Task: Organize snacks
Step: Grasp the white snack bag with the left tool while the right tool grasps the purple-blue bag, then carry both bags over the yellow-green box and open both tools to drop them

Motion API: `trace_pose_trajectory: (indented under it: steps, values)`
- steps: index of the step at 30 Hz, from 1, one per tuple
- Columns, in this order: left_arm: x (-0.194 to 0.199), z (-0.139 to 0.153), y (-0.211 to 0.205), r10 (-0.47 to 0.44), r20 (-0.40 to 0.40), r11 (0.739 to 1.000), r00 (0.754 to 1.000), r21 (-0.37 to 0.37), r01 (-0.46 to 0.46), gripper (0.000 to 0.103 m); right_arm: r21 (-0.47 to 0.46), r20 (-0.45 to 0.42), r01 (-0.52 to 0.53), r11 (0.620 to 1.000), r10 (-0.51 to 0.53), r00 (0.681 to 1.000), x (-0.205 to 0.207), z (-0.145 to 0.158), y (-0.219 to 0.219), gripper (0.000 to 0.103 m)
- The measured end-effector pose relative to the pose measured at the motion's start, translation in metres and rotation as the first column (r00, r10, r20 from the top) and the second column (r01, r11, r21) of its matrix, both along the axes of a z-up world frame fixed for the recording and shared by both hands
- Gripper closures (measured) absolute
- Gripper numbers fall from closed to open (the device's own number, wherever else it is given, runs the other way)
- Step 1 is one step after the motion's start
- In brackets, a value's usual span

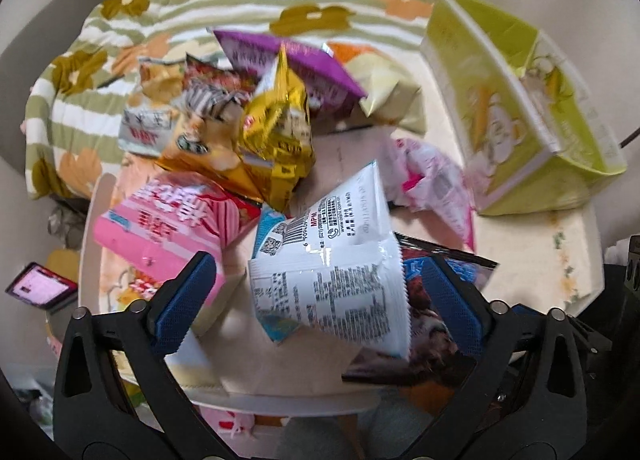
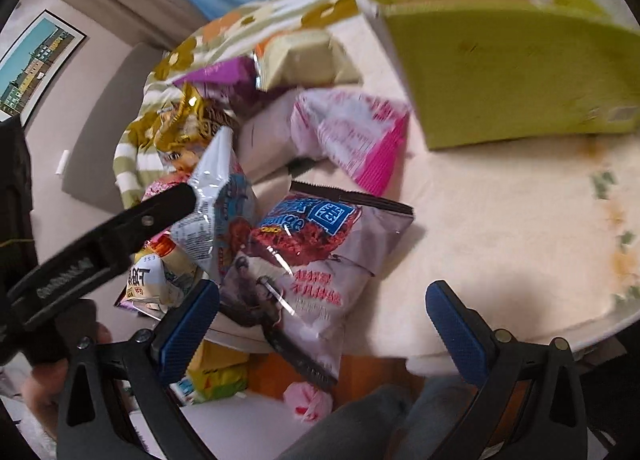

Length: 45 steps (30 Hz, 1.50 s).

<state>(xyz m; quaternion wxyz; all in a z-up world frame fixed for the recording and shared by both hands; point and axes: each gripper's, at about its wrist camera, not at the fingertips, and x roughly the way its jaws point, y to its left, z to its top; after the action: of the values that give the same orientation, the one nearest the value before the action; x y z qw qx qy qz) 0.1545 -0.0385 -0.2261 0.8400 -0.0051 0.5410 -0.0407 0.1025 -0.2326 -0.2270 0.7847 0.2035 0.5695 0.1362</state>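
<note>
Snacks heaped loosely at table's left and far part, near green box (image 1: 516, 100) at far right, probably waiting to go into it. White packet (image 1: 332, 260) standing up between left gripper (image 1: 316, 292), wide, pads not pressing. Right gripper (image 2: 324, 320) also wide, empty, over purple-grey packet (image 2: 316, 260). Both tilted steeply downward.

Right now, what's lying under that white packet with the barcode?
Under the white packet a dark snack bag pokes out on one side and a blue-edged wrapper on the other; whatever lies beneath its middle is covered.
</note>
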Motion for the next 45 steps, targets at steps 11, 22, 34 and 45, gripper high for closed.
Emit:
trace_pose_trajectory:
  steps: [11,22,34,45]
  values:
    - [0.018,-0.044,0.001,0.067,-0.107,0.997,0.992,0.049,-0.062,0.021,0.117,-0.076,-0.139,0.983,0.148,0.986,0.028,-0.034,0.019,0.000]
    - [0.016,-0.042,0.008,0.035,-0.118,0.998,0.992,0.048,-0.030,0.037,0.131,-0.039,-0.230,0.964,0.237,0.971,0.051,-0.041,0.036,0.007]
    - [0.005,-0.022,0.013,-0.004,-0.083,1.000,0.997,0.009,0.005,0.039,0.135,0.005,-0.232,0.963,0.234,0.972,0.048,-0.031,0.043,0.038]
    - [-0.013,0.010,0.016,-0.055,-0.022,0.998,0.998,-0.021,0.054,0.039,0.074,0.076,-0.165,0.984,0.159,0.984,0.020,-0.007,0.032,0.039]
